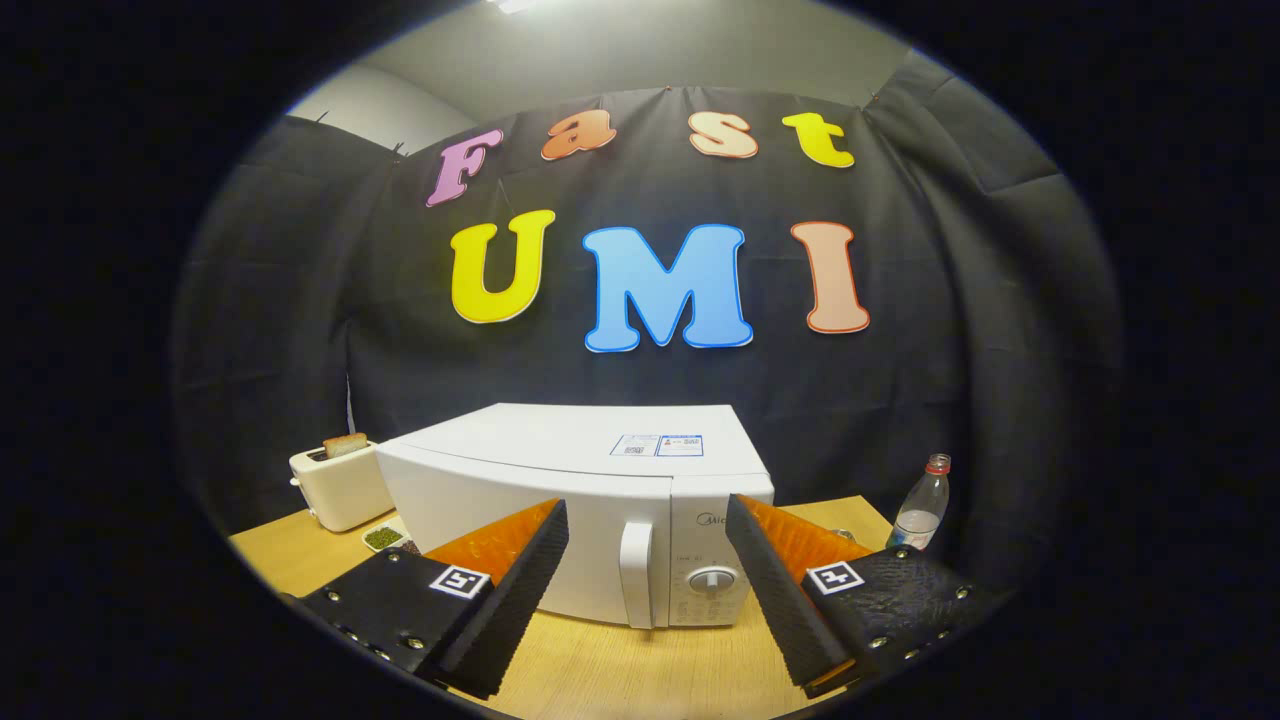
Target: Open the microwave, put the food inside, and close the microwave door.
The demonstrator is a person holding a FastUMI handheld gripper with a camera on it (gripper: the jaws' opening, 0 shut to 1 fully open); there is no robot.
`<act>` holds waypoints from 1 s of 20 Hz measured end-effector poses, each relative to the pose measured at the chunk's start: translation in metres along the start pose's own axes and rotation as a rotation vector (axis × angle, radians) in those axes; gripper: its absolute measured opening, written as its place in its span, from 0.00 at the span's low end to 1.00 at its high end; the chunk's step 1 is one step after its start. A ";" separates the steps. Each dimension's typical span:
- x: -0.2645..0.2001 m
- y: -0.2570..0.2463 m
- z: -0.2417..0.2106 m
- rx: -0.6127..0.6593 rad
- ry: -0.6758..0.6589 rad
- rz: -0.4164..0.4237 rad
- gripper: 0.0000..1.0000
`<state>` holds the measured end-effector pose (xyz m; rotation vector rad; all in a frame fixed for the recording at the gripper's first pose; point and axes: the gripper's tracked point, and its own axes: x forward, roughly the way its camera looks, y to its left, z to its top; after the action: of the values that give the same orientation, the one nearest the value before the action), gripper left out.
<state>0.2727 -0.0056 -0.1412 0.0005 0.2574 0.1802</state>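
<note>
Microwave (pixel 560 500): white, sitting on the wooden table (pixel 620 670), door shut tight. Nothing done yet, going by that shut door. Still to do: pull the door open, put the food in, push the door shut again.

Door handle (pixel 636 573): a tall white bar on the microwave's front, next to the round knob (pixel 712 578).

Food: most likely the small dish of green stuff (pixel 383 538), down by the microwave's left front corner. Just a guess.

Toaster (pixel 338 485) with a slice of bread poking out: right beside the microwave on its left. Plastic bottle (pixel 921 505): off to the microwave's right.

Gripper (pixel 645 545): held level in front of the microwave, pointing straight at the handle. Fingers spread wide apart, holding nothing, not touching the microwave. Handle lined up in the gap between them, a little way ahead.
</note>
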 end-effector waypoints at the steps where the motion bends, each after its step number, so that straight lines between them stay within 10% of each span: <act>1: 0.007 0.001 -0.006 -0.005 0.013 0.002 1.00; 10: 0.051 0.005 -0.063 -0.003 0.132 0.003 0.89; 14: 0.058 0.011 -0.083 -0.005 0.191 0.008 0.74; 17: 0.062 0.010 -0.083 0.006 0.186 -0.002 0.39; 20: 0.051 0.015 -0.074 0.009 0.192 -0.011 0.32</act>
<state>0.2997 0.0161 -0.2254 -0.0094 0.4491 0.1679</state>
